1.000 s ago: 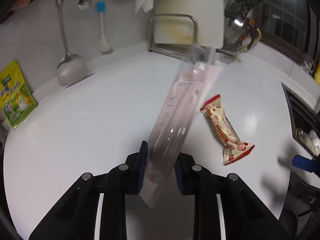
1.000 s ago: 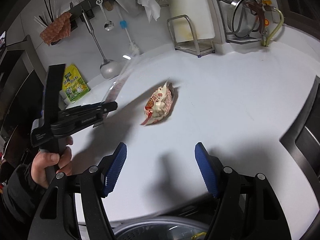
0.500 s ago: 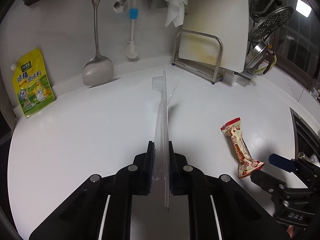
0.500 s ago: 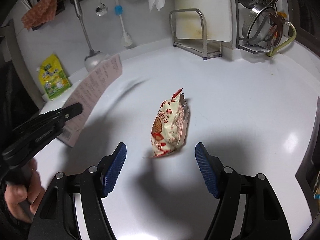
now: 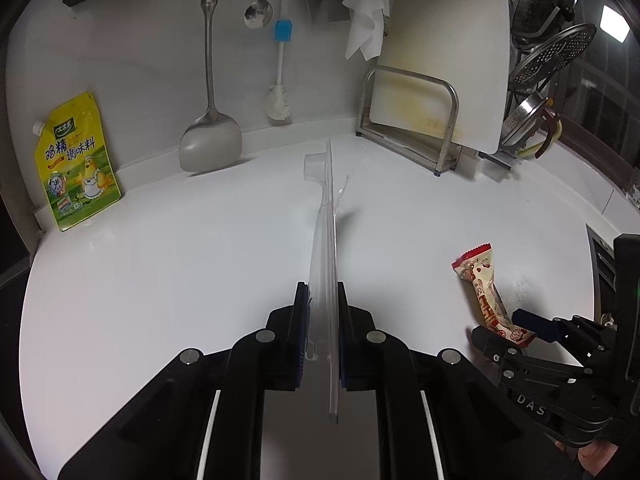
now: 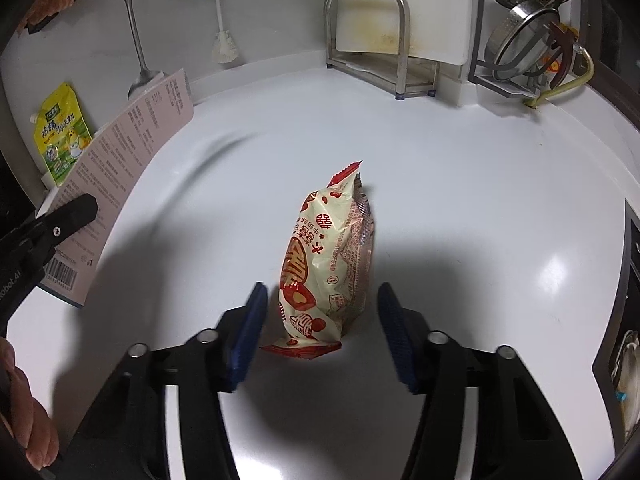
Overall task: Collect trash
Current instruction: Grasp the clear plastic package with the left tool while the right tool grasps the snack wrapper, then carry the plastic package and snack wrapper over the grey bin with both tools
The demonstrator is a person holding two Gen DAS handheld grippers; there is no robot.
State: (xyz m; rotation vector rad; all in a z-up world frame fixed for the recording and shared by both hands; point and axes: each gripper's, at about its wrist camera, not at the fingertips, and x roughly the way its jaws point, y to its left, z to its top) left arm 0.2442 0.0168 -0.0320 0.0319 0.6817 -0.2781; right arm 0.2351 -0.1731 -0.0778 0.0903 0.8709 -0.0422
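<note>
My left gripper [image 5: 322,300] is shut on a long flat clear plastic package [image 5: 325,240] with a pink card back, held edge-on above the white counter. It also shows in the right wrist view [image 6: 132,136], at the left, gripped by the left gripper [image 6: 76,212]. A red-and-cream snack wrapper [image 6: 328,264] lies on the counter between the open fingers of my right gripper [image 6: 320,308]. In the left wrist view the wrapper [image 5: 486,292] lies at the right, with the right gripper [image 5: 516,326] around its near end.
A yellow seasoning pouch [image 5: 76,160] leans on the back wall at left. A spatula [image 5: 210,136], spoon and brush hang on the wall. A cutting board in a steel rack [image 5: 420,120] and a strainer rack [image 6: 532,40] stand at the back right. A dark sink edge [image 6: 628,280] is at right.
The right gripper has moved forward and down, so the wrapper now lies between its open fingers. The left gripper has turned the package edge-on and holds it steady.
</note>
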